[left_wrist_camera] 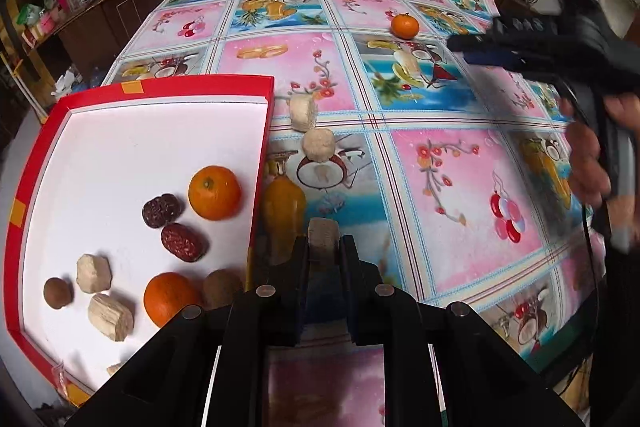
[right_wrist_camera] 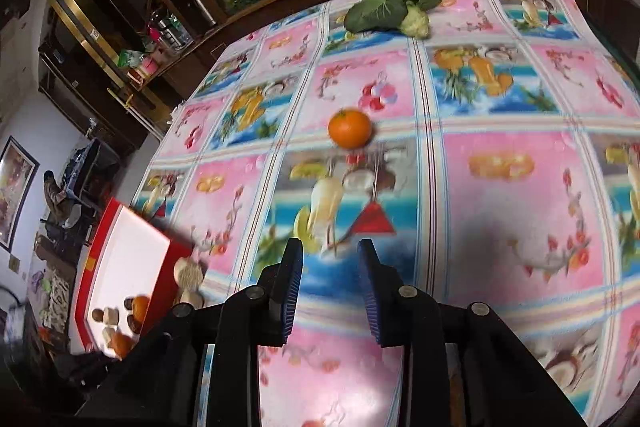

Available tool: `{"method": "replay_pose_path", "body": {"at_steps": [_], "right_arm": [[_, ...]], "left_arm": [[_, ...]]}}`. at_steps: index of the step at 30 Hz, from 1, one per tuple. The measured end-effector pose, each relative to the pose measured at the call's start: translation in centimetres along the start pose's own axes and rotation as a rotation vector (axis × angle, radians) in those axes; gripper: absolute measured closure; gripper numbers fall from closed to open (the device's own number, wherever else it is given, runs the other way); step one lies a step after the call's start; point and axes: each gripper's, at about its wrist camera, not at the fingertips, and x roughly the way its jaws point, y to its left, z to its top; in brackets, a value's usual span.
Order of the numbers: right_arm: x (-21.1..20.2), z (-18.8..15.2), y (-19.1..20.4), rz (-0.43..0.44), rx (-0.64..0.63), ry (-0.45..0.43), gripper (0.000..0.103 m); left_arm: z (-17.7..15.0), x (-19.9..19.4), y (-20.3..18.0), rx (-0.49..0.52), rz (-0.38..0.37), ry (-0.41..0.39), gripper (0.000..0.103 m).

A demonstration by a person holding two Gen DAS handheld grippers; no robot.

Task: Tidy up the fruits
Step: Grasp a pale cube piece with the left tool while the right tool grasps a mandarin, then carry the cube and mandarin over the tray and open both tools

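Note:
My left gripper (left_wrist_camera: 323, 247) is shut on a beige chunk (left_wrist_camera: 322, 235), just right of the red tray (left_wrist_camera: 160, 85). The tray has a white floor and holds two oranges (left_wrist_camera: 215, 192), two dark red dates (left_wrist_camera: 183, 242), beige chunks (left_wrist_camera: 93, 273) and brown round fruits (left_wrist_camera: 58, 291). Two more beige chunks (left_wrist_camera: 318, 145) lie on the cloth beside the tray. A loose orange (right_wrist_camera: 349, 128) sits on the table ahead of my right gripper (right_wrist_camera: 330, 259), which is open and empty above the cloth. The right gripper also shows in the left wrist view (left_wrist_camera: 476, 51).
A leafy green vegetable (right_wrist_camera: 394, 7) lies at the table's far edge. The table is covered with a pink and blue fruit-print cloth (left_wrist_camera: 460, 187). Shelves with bottles (right_wrist_camera: 160, 31) stand at the left. The tray also shows in the right wrist view (right_wrist_camera: 120, 267).

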Motion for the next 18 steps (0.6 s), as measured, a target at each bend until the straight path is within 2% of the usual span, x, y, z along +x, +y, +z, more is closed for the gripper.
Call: {"method": "replay_pose_path", "body": {"at_steps": [2,5,8,10,11,13,15,16,18], "right_arm": [[0.7,1.3,-0.4,-0.006,0.018,0.008,0.072],[3.6,3.9,-0.4,0.01,0.026,0.079,0.072],[5.8,5.8,0.1,-0.045,0.002,0.101,0.069],[6.9,7.0,0.1,-0.08,0.004,0.093,0.05],[7.2,7.6,-0.1,-0.094,0.018,0.081,0.047],[7.6,8.3,-0.5,-0.108,0.035,0.072,0.051],[8.2,8.5,-0.9,-0.118,0.041,0.086,0.062],[8.4,8.4,-1.0,-0.087,0.043,0.095,0.067],[8.4,8.0,-0.7,-0.081,0.03,0.092,0.068]], "left_arm": [[-0.2,-0.4,0.4,-0.007,-0.012,-0.003,0.089],[-0.5,-1.2,1.1,-0.019,-0.044,-0.012,0.089],[-0.7,-1.9,1.6,-0.03,-0.054,-0.025,0.089],[-0.8,-2.3,1.8,-0.032,-0.063,-0.03,0.089],[-0.9,-2.5,1.9,-0.031,-0.062,-0.033,0.089],[-0.9,-2.7,2.0,-0.032,-0.062,-0.038,0.089],[-0.9,-2.9,2.2,-0.035,-0.063,-0.043,0.089],[-0.9,-3.0,2.2,-0.036,-0.063,-0.044,0.089],[-0.9,-2.9,2.2,-0.041,-0.063,-0.044,0.089]]}}
